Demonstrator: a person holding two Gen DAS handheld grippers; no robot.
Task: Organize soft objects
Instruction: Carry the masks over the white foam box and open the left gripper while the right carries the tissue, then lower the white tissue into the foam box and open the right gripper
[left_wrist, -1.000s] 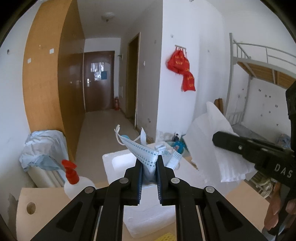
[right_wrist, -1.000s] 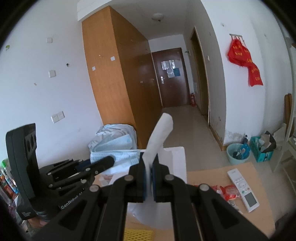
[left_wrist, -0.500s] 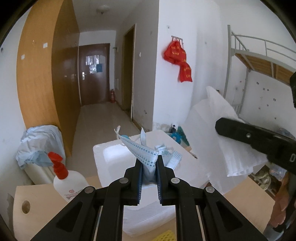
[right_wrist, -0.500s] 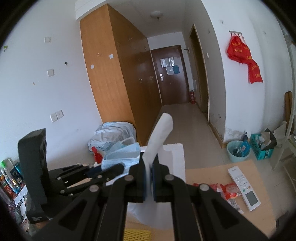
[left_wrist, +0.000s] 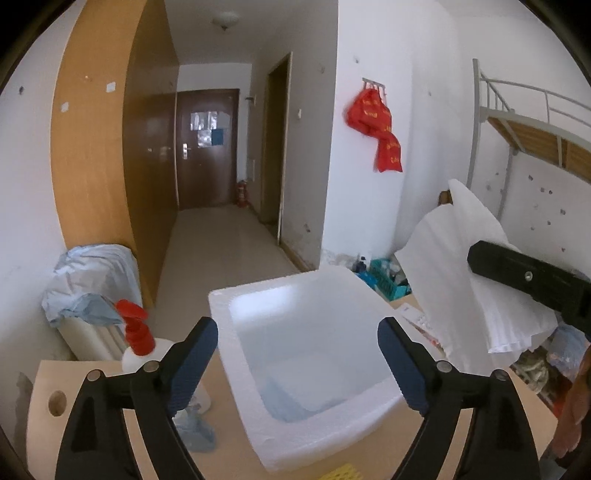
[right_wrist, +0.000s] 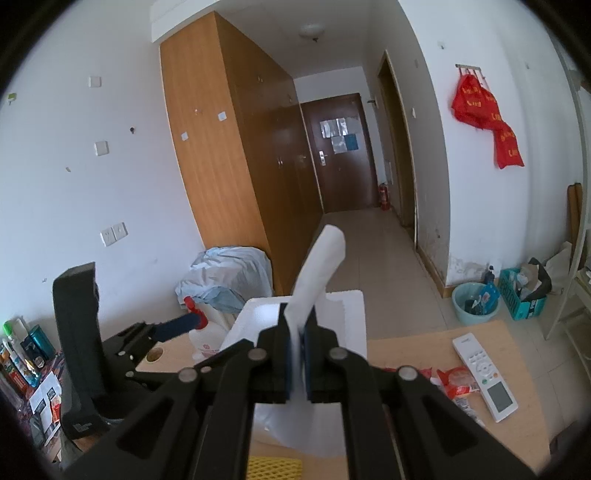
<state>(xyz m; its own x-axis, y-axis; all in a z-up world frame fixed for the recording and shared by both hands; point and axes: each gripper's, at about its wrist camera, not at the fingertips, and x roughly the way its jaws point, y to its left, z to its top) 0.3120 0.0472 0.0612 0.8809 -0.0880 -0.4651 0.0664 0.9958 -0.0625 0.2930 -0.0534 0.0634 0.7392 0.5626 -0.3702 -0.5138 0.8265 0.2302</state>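
The left gripper (left_wrist: 297, 354) is hanging over the white foam box (left_wrist: 258, 413) with its jaws spread wide, having just been opening, and nothing is sitting between them; the box's open mouth is showing straight through the gap. Down inside the box, against its bottom, a pale blue face mask (left_wrist: 286, 400) is lying flat, well clear of the blue pads (left_wrist: 192, 363). The right gripper (right_wrist: 296, 341) is holding its jaws pressed together on a folded white paper towel (right_wrist: 319, 273), which is standing up out of the pinch and leaning toward the far side of the box, with more of it hanging below the jaws. In the left wrist view the same towel is showing as a broad, soft, ribbed white sheet draped under the black finger of the right gripper, beyond the box's right wall. The box is resting on a light wooden table (right_wrist: 417, 343); a spray bottle (left_wrist: 138, 341) with a red trigger head is standing near the table's far left corner, just beside the box, and a white remote control (right_wrist: 484, 374) is lying toward the table's right edge beside some red snack wrappers (right_wrist: 456, 378). Beyond the table a tiled hallway is running to a dark wooden door (right_wrist: 341, 155), with a tall wooden wardrobe (right_wrist: 229, 158) on the left and red bags (right_wrist: 487, 122) hanging from wall hooks.
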